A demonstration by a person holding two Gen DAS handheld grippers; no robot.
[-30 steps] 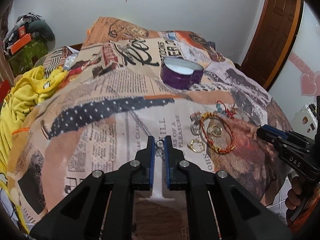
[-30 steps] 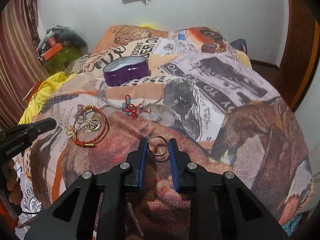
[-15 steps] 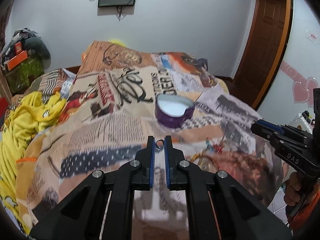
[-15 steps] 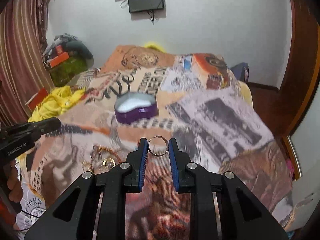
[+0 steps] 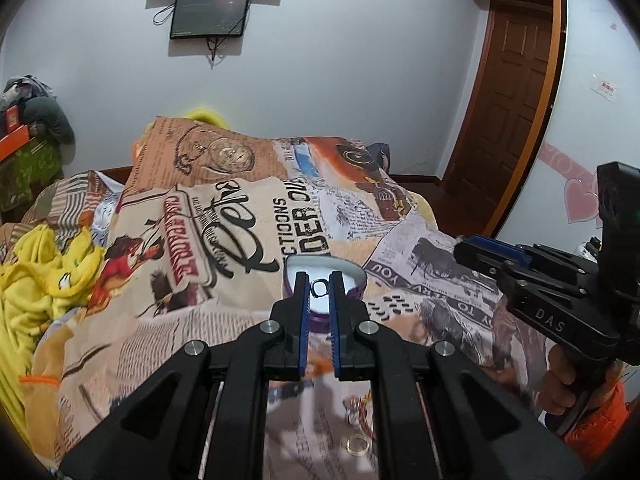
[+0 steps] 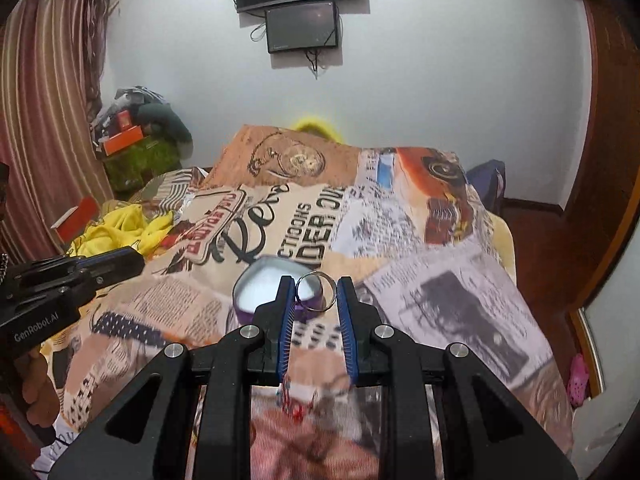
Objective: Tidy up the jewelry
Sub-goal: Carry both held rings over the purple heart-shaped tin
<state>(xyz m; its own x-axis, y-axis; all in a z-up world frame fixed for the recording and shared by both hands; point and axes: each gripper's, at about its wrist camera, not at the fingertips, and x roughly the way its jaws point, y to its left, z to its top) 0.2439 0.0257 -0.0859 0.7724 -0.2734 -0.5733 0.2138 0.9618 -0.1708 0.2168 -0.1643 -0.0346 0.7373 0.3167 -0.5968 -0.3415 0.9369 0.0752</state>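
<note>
A small ring [image 5: 319,289] is pinched in the left tongs [image 5: 319,292]; a larger thin ring [image 6: 316,292] is clamped in the right tongs [image 6: 316,296]. Both are held above the bed [image 5: 240,240], short of the purple tin [image 6: 266,284]. Either smooth band could be dropped onto the patterned cover if released early and lost among the print.

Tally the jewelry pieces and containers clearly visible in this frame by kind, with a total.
Silver rings held in grippers: 2, a small one in the left gripper and a larger one in the right gripper
Gold rings lying on the patterned bedspread: 1
Purple heart-shaped tin boxes with white lining: 1
Total: 4
Blurred bracelets near the bottom edge are not countable.
</note>
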